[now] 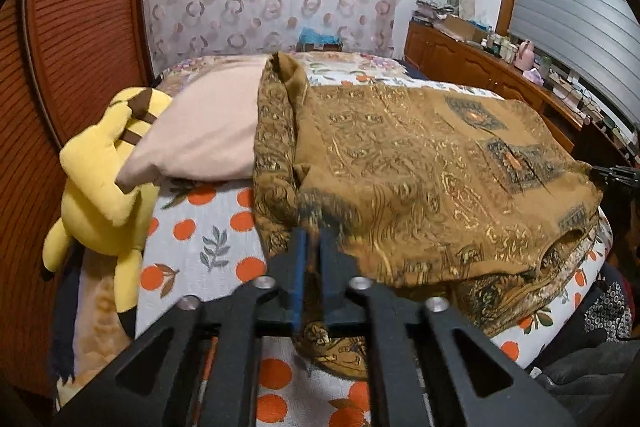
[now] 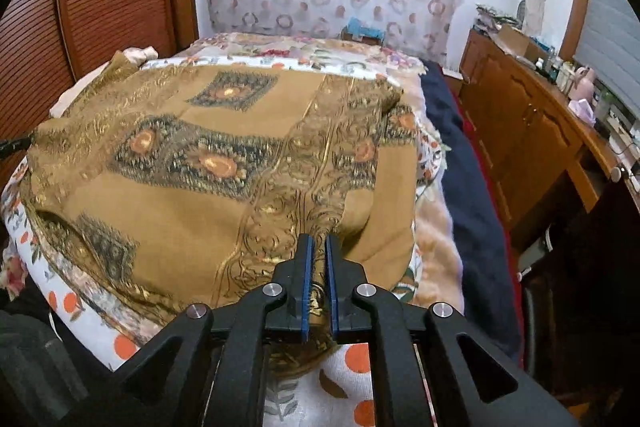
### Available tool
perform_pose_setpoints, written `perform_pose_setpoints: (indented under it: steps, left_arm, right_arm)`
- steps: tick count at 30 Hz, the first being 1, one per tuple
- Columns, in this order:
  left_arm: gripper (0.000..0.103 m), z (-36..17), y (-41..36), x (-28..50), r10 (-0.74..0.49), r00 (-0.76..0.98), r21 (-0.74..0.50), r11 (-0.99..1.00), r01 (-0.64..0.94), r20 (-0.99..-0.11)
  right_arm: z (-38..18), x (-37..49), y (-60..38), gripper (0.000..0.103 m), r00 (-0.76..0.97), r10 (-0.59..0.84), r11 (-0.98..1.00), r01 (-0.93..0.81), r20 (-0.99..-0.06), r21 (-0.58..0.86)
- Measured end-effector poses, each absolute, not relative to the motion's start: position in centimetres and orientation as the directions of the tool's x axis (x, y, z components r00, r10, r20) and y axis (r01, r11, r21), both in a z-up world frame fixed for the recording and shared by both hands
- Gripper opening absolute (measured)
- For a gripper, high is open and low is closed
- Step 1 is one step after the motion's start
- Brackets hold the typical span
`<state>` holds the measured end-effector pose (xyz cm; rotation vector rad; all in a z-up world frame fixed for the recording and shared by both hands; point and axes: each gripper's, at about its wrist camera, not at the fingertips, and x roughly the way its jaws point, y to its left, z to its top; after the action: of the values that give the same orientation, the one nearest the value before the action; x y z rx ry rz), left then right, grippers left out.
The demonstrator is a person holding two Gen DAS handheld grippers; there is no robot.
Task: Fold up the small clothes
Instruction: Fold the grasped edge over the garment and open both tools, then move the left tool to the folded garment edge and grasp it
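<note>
A brown and gold patterned garment [image 1: 420,167] lies spread over the bed, with a fold doubled over along its near edge. My left gripper [image 1: 314,239] is shut on the garment's near left edge. In the right wrist view the same garment [image 2: 200,155] fills the bed, and my right gripper [image 2: 316,245] is shut on its near right edge. The tip of the right gripper shows at the far right of the left wrist view [image 1: 616,175].
The bed has a white sheet with orange fruit print [image 1: 208,243]. A pink pillow [image 1: 204,131] and a yellow plush toy [image 1: 104,179] lie at the left. A wooden cabinet with clutter [image 2: 532,115] stands along the right. A dark blue blanket [image 2: 468,179] lies at the bed's right side.
</note>
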<state>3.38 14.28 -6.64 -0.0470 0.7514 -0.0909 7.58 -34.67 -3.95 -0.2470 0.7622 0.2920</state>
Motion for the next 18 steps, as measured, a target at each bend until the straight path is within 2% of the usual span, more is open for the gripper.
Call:
perform_pose_setpoints:
  steps: [2, 5, 7, 13, 18]
  left_arm:
    - [0.041, -6.2, 14.3, 3.3, -0.096, 0.742, -0.073, 0.995, 0.063, -0.664]
    - [0.058, -5.7, 14.5, 3.4, -0.118, 0.752, -0.096, 0.993, 0.072, -0.649]
    - [0.065, -5.9, 14.6, 3.8, -0.114, 0.747, -0.096, 0.993, 0.067, -0.655]
    - [0.066, -6.8, 14.6, 4.5, -0.09, 0.735, -0.094, 0.995, 0.037, -0.672]
    - [0.066, -7.0, 13.9, 4.8, -0.074, 0.733, -0.071, 0.997, 0.036, -0.676]
  right_arm:
    - [-3.2, 7.2, -34.5, 0.029, 0.707, 0.167, 0.935, -0.335, -0.688, -0.117]
    - [-2.6, 5.6, -34.2, 0.034, 0.729, 0.193, 0.933, -0.344, -0.657, -0.107]
    - [-2.1, 4.8, -33.6, 0.038, 0.736, 0.213, 0.929, -0.357, -0.642, -0.1]
    - [-2.7, 4.0, -30.5, 0.045, 0.706, 0.339, 0.89, -0.454, -0.622, -0.03]
    - [-4.3, 4.7, -28.5, 0.047, 0.648, 0.423, 0.852, -0.523, -0.633, 0.034]
